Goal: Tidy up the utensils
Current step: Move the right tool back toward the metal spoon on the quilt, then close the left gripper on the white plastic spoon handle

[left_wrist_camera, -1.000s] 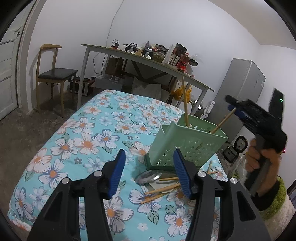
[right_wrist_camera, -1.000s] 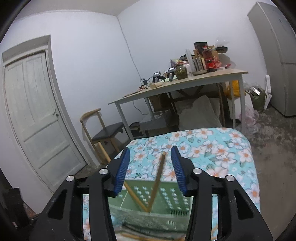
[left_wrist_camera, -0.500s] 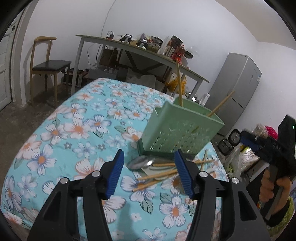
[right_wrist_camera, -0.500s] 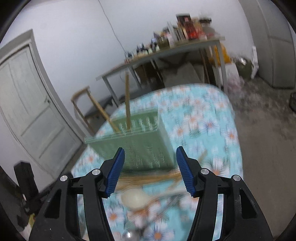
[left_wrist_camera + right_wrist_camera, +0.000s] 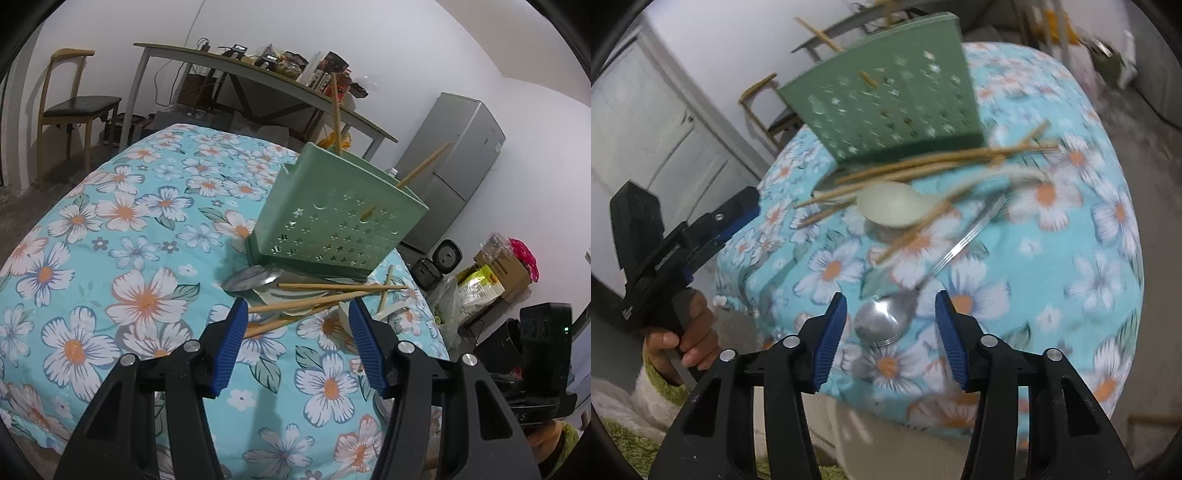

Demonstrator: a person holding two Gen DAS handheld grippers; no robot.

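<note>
1. Since the earlier frames, the right gripper [image 5: 891,325] has come down from above the green holder [image 5: 886,99] to the near edge of the table; its blue pads have just been closing a little, yet they stand apart with nothing pinched.
2. Between those pads, seen past them, lies the bowl of a metal spoon [image 5: 882,321]. Its handle runs away to the upper right, toward the far side of the floral tablecloth [image 5: 1071,258].
3. The left gripper [image 5: 297,345] has sunk slightly toward the loose chopsticks [image 5: 314,299]. Its jaws are spread and hold nothing.
4. Writing: a white printed mark runs along the side of the left gripper's body in the right wrist view, too blurred to read. No other label is legible.
5. The green holder stands on the cloth, tilted, its star-punched wall toward the cameras. Two chopsticks stick up out of it [image 5: 336,110], one near upright, one leaning right.
6. The loose chopsticks lie in a heap just before the holder, long axes mostly left to right.
7. A white ceramic spoon [image 5: 892,205] lies among them, bowl to the left.
8. A hand [image 5: 689,332] grips the left gripper's handle.
</note>
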